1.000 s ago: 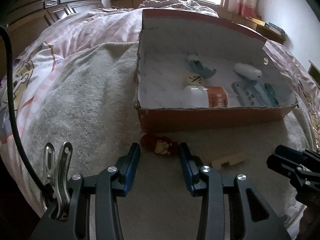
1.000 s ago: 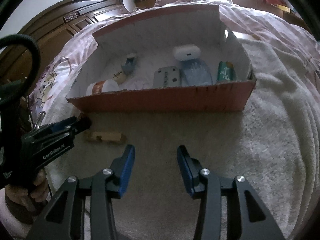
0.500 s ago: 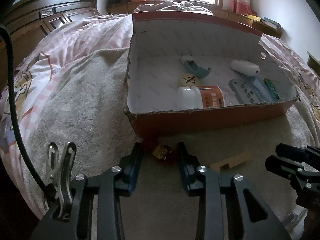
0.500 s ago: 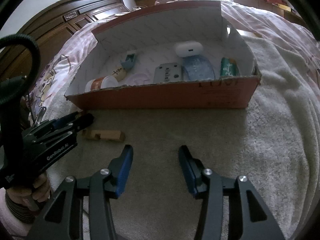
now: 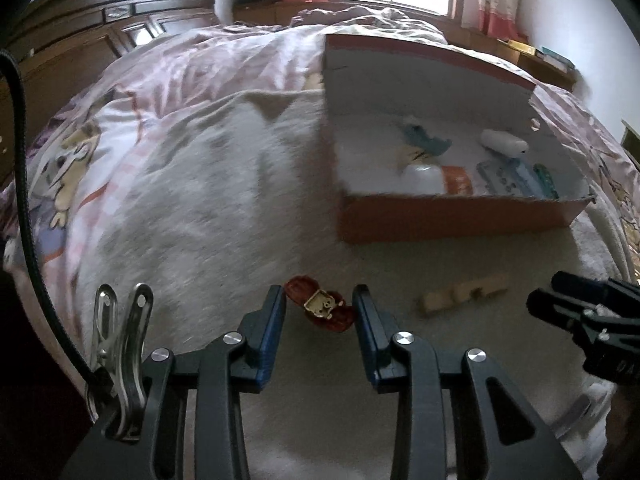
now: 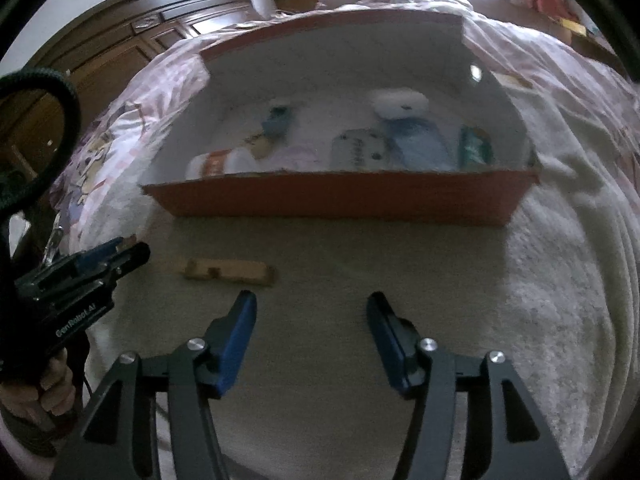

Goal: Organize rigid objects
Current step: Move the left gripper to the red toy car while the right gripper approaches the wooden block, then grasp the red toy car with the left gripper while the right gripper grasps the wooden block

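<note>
Left gripper: blue-padded fingers stand narrowly apart, either side of a small red object; whether the pads press on it cannot be told, since it looks to lie on the blanket with slim gaps at both sides.
Red object: glossy dark red piece with a small tan square face on top; any print on it is too small to read.
Right gripper: jaws are opening, fairly wide, nothing between them; bare blanket shows in the gap.
Writing on left gripper body: white lettering along the black housing in the right wrist view, seemingly "GenRobot.AI".
Hand: a person's fingers wrap the left gripper's handle at the lower left of the right wrist view.
Wooden block: pale, long, notched piece lying flat on the blanket, just beyond the right gripper's left finger and between the two grippers.
Blanket: cream, fuzzy, spread over the bed under everything.
Cardboard box: orange outside, white inside, open-topped, beyond the block.
Box contents: white bottle with an orange label, text unreadable; round tan disc with a dark mark; blue piece; grey remote-like slab; white oval case; green item at the right wall.
Quilt: pink, with cartoon print, left of the blanket.
Headboard: dark carved wood, farthest left.
</note>
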